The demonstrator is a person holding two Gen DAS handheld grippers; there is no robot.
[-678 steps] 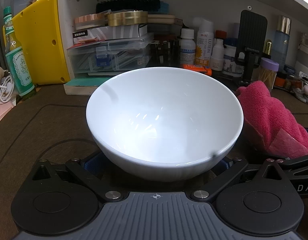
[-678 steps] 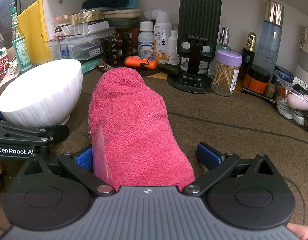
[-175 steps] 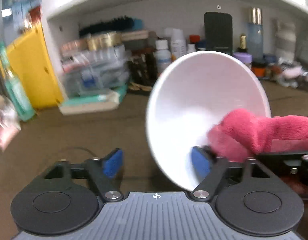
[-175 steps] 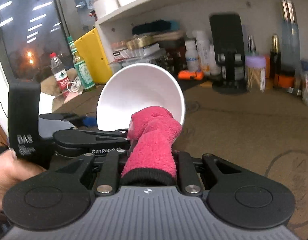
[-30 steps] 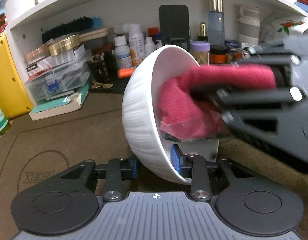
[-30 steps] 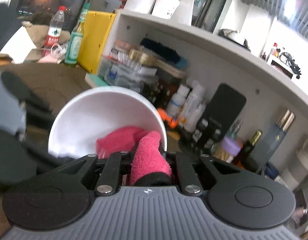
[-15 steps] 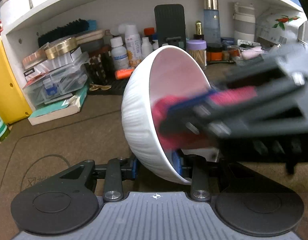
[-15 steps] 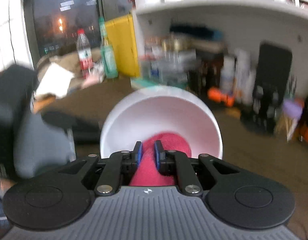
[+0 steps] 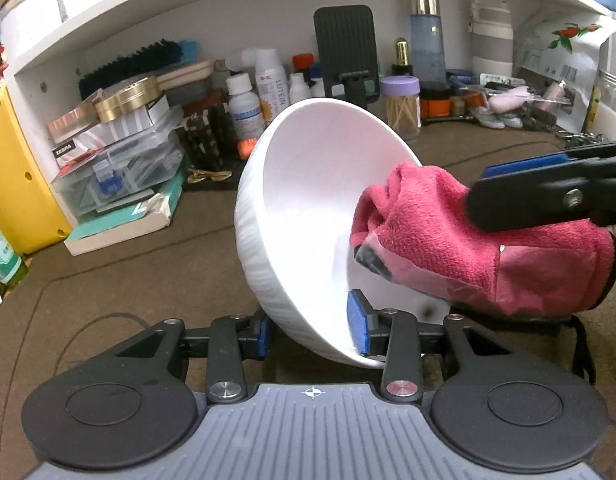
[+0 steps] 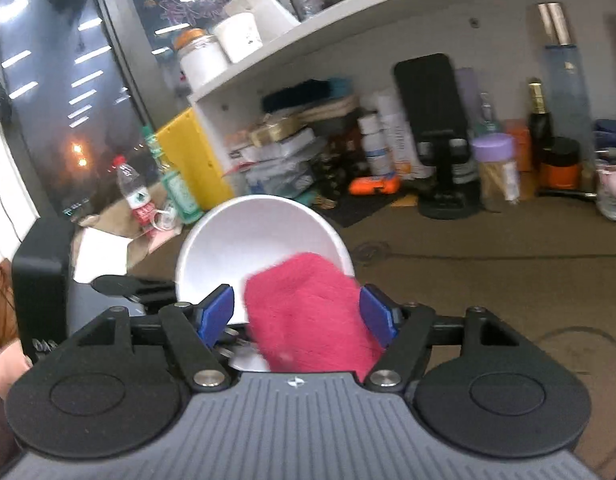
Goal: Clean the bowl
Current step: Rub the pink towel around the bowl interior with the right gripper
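Observation:
My left gripper (image 9: 312, 330) is shut on the rim of a white ribbed bowl (image 9: 308, 200), held tilted on its side with the opening facing right, above the brown table. A pink towel (image 9: 480, 248) lies partly in the bowl's mouth, with one finger (image 9: 548, 200) of the right gripper above it. In the right wrist view the bowl (image 10: 260, 248) is ahead and the towel (image 10: 312, 316) lies between the spread blue pads of my right gripper (image 10: 296, 316), which is open; the towel rests against the right pad, clear of the left.
A white shelf unit at the back holds bottles (image 9: 272, 88), a black phone stand (image 9: 346, 52), a toothpick jar (image 9: 402, 106) and plastic boxes (image 9: 120, 164). A yellow box (image 9: 12, 184) stands at left. Brown table mat (image 9: 128, 280) lies below.
My right gripper has opened from shut around the towel and pulled back out of the bowl. The towel now sits at the bowl's mouth. The left gripper keeps holding the tilted bowl.

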